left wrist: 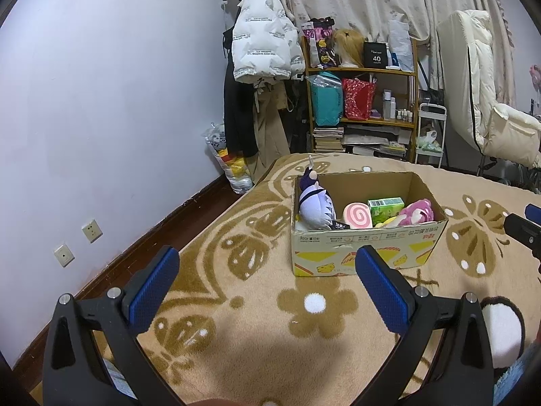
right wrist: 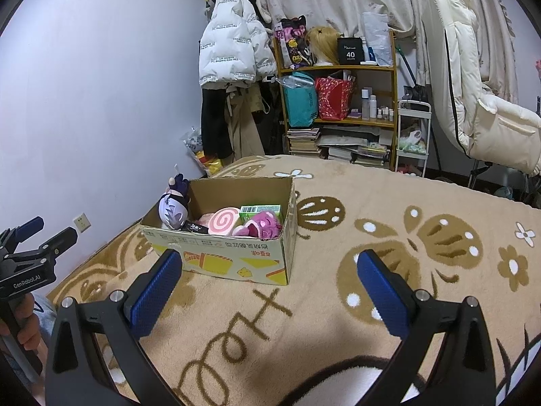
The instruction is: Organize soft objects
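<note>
An open cardboard box stands on a beige patterned blanket. In it are a purple-and-white plush doll leaning on the left wall, a pink swirl roll cushion, a green packet and a pink plush. My left gripper is open and empty, in front of the box. My right gripper is open and empty, in front of the box's right end. Each gripper's tip shows in the other view: the right, the left.
The blanket covers a bed. A purple wall with sockets runs along the left. Behind the bed stand a wooden shelf with bags and books, hanging coats, a white cart and a padded chair.
</note>
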